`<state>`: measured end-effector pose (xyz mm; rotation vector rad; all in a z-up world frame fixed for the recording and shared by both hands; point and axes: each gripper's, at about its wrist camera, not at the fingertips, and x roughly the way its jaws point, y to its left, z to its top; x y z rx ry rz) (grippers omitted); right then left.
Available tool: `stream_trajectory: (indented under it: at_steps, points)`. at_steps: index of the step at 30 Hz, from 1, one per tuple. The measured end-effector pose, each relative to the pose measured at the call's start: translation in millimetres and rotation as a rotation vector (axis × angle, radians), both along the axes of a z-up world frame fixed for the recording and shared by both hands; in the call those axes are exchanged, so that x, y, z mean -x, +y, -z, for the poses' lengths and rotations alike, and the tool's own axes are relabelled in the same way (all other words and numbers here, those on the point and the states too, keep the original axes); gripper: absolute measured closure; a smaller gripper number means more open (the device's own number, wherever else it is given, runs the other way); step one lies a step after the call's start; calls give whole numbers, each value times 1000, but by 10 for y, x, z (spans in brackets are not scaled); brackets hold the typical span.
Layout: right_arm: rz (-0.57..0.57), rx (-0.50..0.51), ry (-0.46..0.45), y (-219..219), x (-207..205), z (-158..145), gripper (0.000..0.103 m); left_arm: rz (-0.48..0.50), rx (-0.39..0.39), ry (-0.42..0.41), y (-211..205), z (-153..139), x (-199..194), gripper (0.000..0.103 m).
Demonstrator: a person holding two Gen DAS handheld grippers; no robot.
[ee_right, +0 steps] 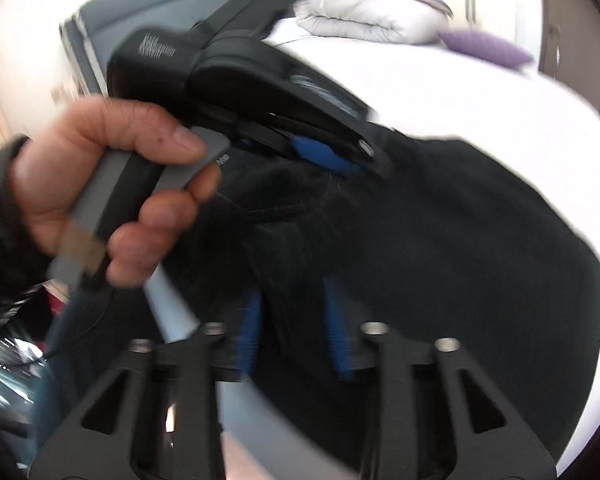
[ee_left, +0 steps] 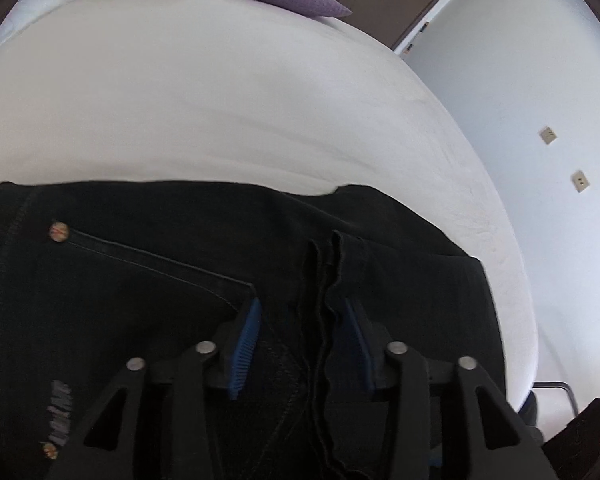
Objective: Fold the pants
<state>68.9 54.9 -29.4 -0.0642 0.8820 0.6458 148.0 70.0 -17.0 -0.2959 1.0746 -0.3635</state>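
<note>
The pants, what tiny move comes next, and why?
Probably lower both grippers to lay the held fold down. The left gripper and the right gripper each pinch a bunched edge of the pants, over the rest lying on the bed.

Bright, even daylight, near blown out on the white bed (ee_left: 220,100); heavy fisheye bending and dark vignette at corners; left wrist view fairly sharp, right wrist view smeared by motion blur; black pants (ee_left: 140,280) nearly detailless

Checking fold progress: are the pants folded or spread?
Partly folded: the pants have a hem lying over the pocket area, gathered between the left gripper pads.
</note>
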Motion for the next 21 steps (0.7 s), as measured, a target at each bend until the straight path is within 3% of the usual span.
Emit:
stream_trajectory:
  at_steps: [4, 8, 12, 18, 21]
  points:
    - [81, -166, 42, -554, 165, -152, 46, -23, -92, -94, -115, -236, 167, 52]
    - [189, -379, 127, -1495, 126, -135, 46, 58, -256, -179, -579, -287, 412, 52]
    - [302, -535, 226, -2018, -343, -102, 70, 137, -426, -160, -829, 9, 599, 52]
    - [400, -620, 370, -2464, -894, 317, 77, 77, -401, -158, -573, 160, 767, 48]
    - [420, -668, 420, -2619, -1178, 595, 77, 89, -444, -186, -600, 164, 829, 47]
